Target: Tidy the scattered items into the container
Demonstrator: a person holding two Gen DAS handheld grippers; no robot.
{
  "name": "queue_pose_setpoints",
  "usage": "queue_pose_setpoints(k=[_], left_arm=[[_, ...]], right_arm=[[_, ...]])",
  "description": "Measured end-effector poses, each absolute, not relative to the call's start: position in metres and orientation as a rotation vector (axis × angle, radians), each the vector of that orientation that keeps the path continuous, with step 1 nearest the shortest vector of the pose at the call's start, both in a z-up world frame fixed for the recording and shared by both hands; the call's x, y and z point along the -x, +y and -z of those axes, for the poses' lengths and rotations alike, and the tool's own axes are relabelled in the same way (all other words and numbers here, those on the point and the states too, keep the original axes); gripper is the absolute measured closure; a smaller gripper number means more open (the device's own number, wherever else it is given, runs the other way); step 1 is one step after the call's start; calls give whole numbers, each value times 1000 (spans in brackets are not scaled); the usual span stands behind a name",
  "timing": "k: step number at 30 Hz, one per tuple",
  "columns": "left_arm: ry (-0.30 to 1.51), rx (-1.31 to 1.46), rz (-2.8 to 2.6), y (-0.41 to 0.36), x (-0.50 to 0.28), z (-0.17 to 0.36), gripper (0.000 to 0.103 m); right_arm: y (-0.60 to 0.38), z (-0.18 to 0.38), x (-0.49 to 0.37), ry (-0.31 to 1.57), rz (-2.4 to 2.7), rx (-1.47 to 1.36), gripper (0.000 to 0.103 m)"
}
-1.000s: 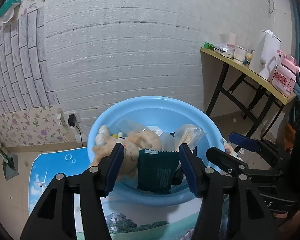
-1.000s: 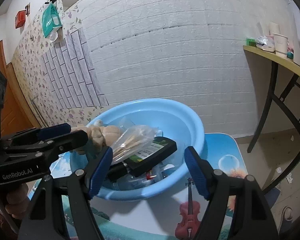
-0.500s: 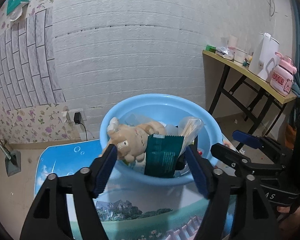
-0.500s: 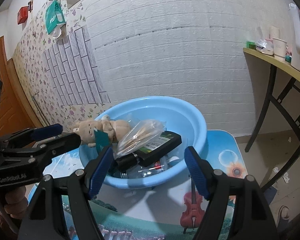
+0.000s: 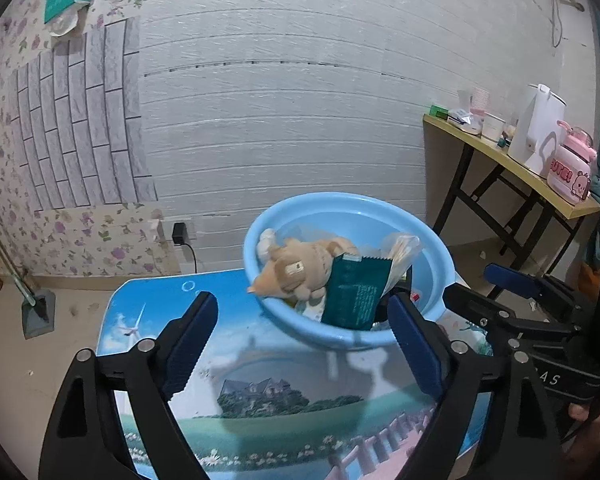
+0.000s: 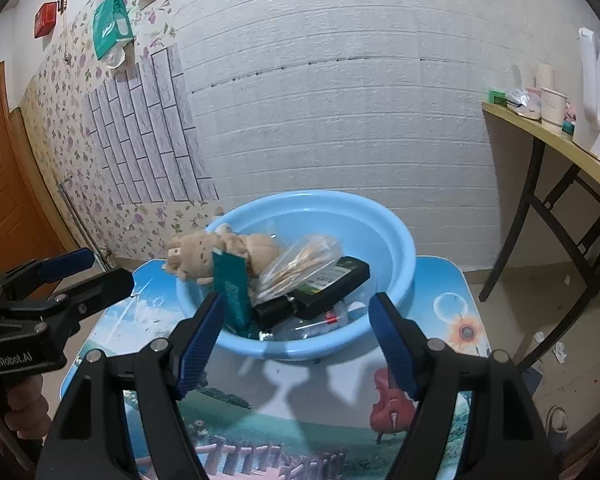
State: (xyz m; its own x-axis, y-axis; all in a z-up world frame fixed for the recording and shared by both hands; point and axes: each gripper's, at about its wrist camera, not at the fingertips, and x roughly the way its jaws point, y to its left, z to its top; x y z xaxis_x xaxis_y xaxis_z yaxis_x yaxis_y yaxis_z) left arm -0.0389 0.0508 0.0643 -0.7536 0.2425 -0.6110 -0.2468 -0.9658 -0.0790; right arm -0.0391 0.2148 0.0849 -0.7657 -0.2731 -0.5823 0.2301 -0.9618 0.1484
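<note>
1. A white brick-pattern wall [image 5: 284, 120] backs the scene, with floral wallpaper [image 6: 60, 120] running off to its left and a brown door [image 6: 4, 200] at the far left of the right wrist view.
2. A small table [image 5: 260, 380] printed with sky, a house and a violin stands in front of that wall; a yellow-topped side table [image 5: 512, 168] at 2 o'clock carries a white kettle [image 5: 536, 132], a pink bottle [image 5: 572, 172] and paper cups [image 5: 480, 100].
3. The light blue basin [image 5: 432, 256] sits on the printed table at 12 o'clock from both grippers, piled high.
4. In the basin a tan plush toy [image 5: 296, 268] lies at its 9 o'clock side, head hanging over the rim.
5. A dark green sachet [image 5: 356, 296] stands nearly upright against the plush toy, at the basin's near rim.
6. A clear bag of cotton swabs [image 6: 300, 264] leans behind the sachet, resting on a black box [image 6: 332, 284] with a green label.
7. More small items lie under these; I cannot tell what they are.
8. The left gripper [image 5: 304, 344] hovers short of the basin, its blue-padded jaws opening, nothing between them; the sachet is clear of the pads.
9. The right gripper [image 6: 296, 336] hangs at the basin's near edge, jaws spread wide, gripping nothing.
10. A hand [image 6: 24, 404] shows at 8 o'clock in the right wrist view, holding the left gripper's handle.
</note>
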Motion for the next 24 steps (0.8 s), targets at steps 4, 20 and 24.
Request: queue_pose_setpoints(k=[4, 20, 24], left_arm=[[5, 940, -2738, 43, 32, -64, 10], [-20, 941, -2774, 32, 18, -66, 9], [-8, 939, -2774, 35, 15, -66, 6]], right_arm=[[205, -88, 34, -77, 2727, -908, 24], [202, -96, 22, -65, 2734, -900, 19], [204, -99, 19, -66, 2743, -894, 19]])
